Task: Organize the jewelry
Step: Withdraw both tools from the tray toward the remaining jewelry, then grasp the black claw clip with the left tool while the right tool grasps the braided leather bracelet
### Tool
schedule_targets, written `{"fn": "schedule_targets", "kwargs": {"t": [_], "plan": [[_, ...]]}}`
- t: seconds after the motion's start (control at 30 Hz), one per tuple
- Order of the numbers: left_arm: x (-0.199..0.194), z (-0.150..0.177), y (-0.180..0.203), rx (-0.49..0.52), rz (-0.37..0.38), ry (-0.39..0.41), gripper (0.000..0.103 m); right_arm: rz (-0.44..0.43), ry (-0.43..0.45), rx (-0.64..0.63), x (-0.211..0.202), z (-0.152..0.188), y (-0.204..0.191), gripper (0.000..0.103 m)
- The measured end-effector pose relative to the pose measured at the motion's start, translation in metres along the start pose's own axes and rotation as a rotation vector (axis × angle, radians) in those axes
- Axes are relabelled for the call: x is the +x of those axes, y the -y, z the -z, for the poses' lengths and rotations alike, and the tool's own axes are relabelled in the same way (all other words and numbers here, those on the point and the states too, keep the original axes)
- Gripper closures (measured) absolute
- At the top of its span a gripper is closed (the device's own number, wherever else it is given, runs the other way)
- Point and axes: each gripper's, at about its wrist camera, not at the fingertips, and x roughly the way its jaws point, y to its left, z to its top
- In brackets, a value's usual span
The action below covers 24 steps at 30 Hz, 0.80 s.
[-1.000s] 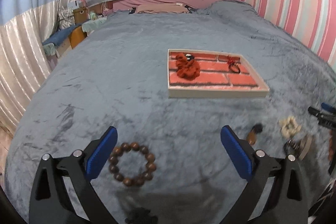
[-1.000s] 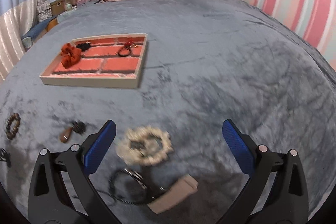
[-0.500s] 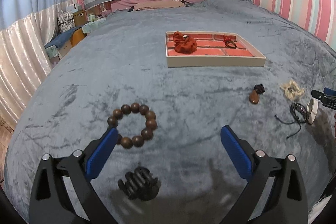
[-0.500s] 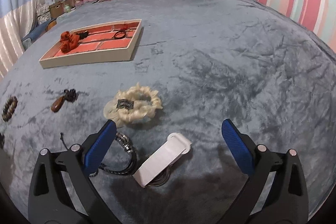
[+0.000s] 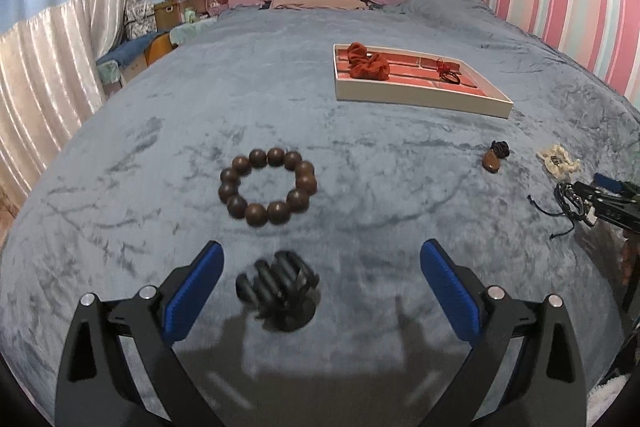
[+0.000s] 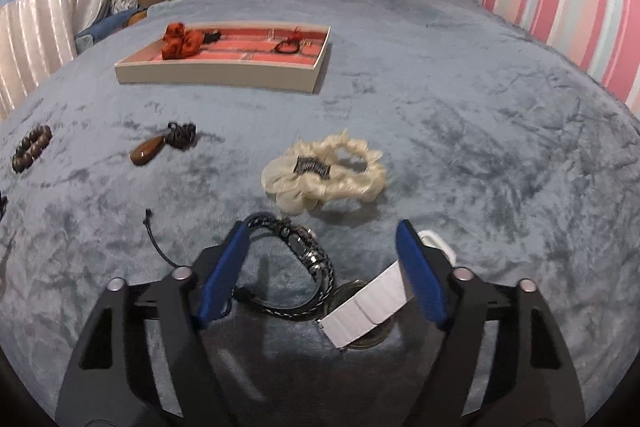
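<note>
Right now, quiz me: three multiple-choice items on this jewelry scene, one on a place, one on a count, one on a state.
1. Where does the red scrunchie lie?
A. in the tray
B. on the blanket beside the wooden bead bracelet
C. under the pillow

2. How many beads make up the wooden bead bracelet?
A. six
B. twelve
C. twenty

3. What is the state of the left gripper?
A. shut on the black hair claw
B. open, with the claw between its fingers
C. shut on nothing

Answers: 1 A, it sits inside the tray's walls. 2 B, twelve beads count round the ring in the left wrist view. 3 B, the blue pads stand wide apart on either side of the claw.
</note>
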Motion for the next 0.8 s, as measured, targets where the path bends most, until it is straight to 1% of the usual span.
{"fn": "schedule_targets", "kwargs": {"t": [0.1, 0.33, 0.43, 0.53, 0.6, 0.67, 0.73, 0.77, 0.8], "plan": [[0.003, 0.007, -0.006, -0.023, 0.008, -0.022, 0.007, -0.003, -0.012, -0.007, 0.005, 0.001, -0.002, 0.039], [0.015, 0.012, -0.010, -0.029, -0.019, -0.054, 0.007, 0.011, -0.034, -0.023, 0.015, 0.002, -0.002, 0.040], [0.022, 0.013, -0.015, -0.046, -0.015, -0.075, 0.007, 0.008, -0.050, -0.024, 0.021, 0.002, -0.003, 0.043], [0.025, 0.014, -0.017, -0.045, -0.017, -0.080, 0.007, 0.001, -0.069, -0.029, 0.027, 0.002, -0.004, 0.050], [0.029, 0.015, -0.017, -0.041, -0.019, -0.090, 0.007, -0.011, -0.083, -0.027, 0.031, 0.002, -0.005, 0.058], [0.033, 0.015, -0.016, -0.038, -0.015, -0.097, 0.007, -0.022, -0.088, -0.024, 0.033, 0.001, -0.005, 0.063], [0.035, 0.015, -0.015, -0.037, -0.010, -0.098, 0.008, -0.035, -0.088, -0.020, 0.033, 0.001, -0.005, 0.071], [0.035, 0.014, -0.015, -0.034, -0.009, -0.096, 0.009, -0.047, -0.088, -0.016, 0.034, 0.001, -0.005, 0.078], [0.036, 0.014, -0.014, -0.028, -0.007, -0.096, 0.011, -0.056, -0.089, -0.012, 0.034, 0.000, -0.005, 0.080]]}}
